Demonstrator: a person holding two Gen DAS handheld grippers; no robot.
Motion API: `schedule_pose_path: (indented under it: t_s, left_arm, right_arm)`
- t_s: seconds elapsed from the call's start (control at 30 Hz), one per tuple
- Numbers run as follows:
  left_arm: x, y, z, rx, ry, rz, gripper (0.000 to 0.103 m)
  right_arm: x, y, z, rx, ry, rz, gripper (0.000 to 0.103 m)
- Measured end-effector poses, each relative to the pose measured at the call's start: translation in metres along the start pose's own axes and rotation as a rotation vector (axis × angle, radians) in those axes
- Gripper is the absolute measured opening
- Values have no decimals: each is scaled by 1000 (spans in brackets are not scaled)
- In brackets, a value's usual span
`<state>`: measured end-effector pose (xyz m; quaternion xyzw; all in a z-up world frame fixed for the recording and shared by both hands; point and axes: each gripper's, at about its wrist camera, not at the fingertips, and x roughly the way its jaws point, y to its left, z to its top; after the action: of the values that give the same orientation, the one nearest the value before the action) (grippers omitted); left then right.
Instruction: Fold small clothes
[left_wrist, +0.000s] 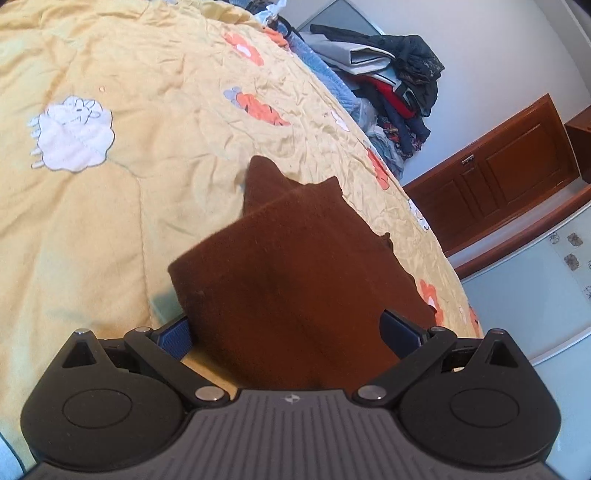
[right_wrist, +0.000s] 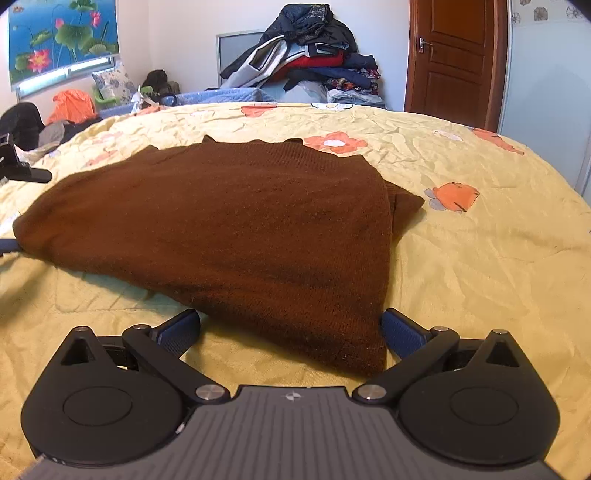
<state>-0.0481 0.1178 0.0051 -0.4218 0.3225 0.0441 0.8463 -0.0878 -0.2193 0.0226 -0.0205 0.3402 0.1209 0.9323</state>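
Brown knit, a sweater (left_wrist: 295, 280), fills the middle of the left wrist view, lying on a yellow quilt (left_wrist: 110, 221) printed with a white sheep (left_wrist: 72, 134) and orange carrots (left_wrist: 258, 105). The left gripper (left_wrist: 288, 332) has its blue-padded fingers (left_wrist: 177, 332) spread wide, one on each side of a near fold of the sweater; the cloth sits between them and reaches back to the gripper body, but the pads do not press on it, so nothing is clamped. Beyond the bed's edge is a pile of clothes (left_wrist: 399, 74) against the wall, and a wooden door (left_wrist: 498, 177) beside it. In the right wrist view the sweater (right_wrist: 229, 221) lies folded and spread flat across the quilt (right_wrist: 480, 258), its near corner coming to a point between the fingers (right_wrist: 400, 332) of the right gripper (right_wrist: 291, 332). These too stand wide apart, the right pad just beside the corner's edge, the left pad clear of the cloth, gripping nothing. At the far left edge a blue finger of the other gripper (right_wrist: 7, 245) touches the sweater's side. Behind the bed are the clothes pile (right_wrist: 306, 55), the door (right_wrist: 454, 59) and a lotus picture (right_wrist: 62, 37).
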Motion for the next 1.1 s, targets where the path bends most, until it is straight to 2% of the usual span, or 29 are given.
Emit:
schedule_pose_path:
  t_s: [0.13,0.23,0.33,0.43,0.47,0.5,0.53,0.6,0.67,0.7,0.77,0.8,0.83,0.87,0.9,0.97,1.0,1.03,1.1]
  left_arm:
    - [-2,4,0,-32,-12,4,103]
    - [0,3,0,-67,-28,11,103]
    - [2,3,2,-98,-31,8,103]
    - [4,7,4,-113,-37,-10,103]
    - [4,8,4,-115,-38,-15,103]
    - [4,8,4,-114,-40,-19,103]
    - [4,8,4,-110,-46,-17,101]
    - [7,4,3,-81,-63,4,92]
    - [12,0,4,-46,-69,55,54]
    - [14,0,4,-31,-72,73,50]
    - [16,1,6,-34,-75,67,48]
    - [16,2,6,-38,-75,73,44]
    - [17,3,7,-41,-67,91,27]
    - [19,2,7,-34,-56,100,22]
    - [20,-2,6,6,-61,117,21]
    - [20,-25,-2,185,-85,173,17]
    - [20,-38,-9,291,-108,189,17]
    - [19,-57,-20,439,-138,203,17]
    - [22,-85,-46,703,-190,241,17]
  right_arm:
    - [-6,-10,13,82,0,33,103]
    - [-16,-7,31,108,-71,75,103]
    - [-6,6,42,56,-72,87,103]
    - [25,18,36,-43,60,73,103]
    - [28,24,29,-111,34,44,103]
    - [26,27,26,-145,20,54,103]
    - [25,26,30,-130,38,59,103]
    - [21,20,45,-57,62,86,103]
    - [14,10,60,40,39,121,103]
    - [11,8,67,77,24,138,103]
    - [9,4,83,115,6,168,103]
    - [8,3,88,121,3,183,103]
    - [9,4,94,120,4,201,103]
    - [11,4,98,122,6,221,103]
    - [15,6,104,132,12,245,103]
    - [24,8,118,183,32,313,103]
    - [30,10,124,225,50,362,103]
    - [40,10,132,272,74,425,103]
    - [67,13,148,359,158,552,103]
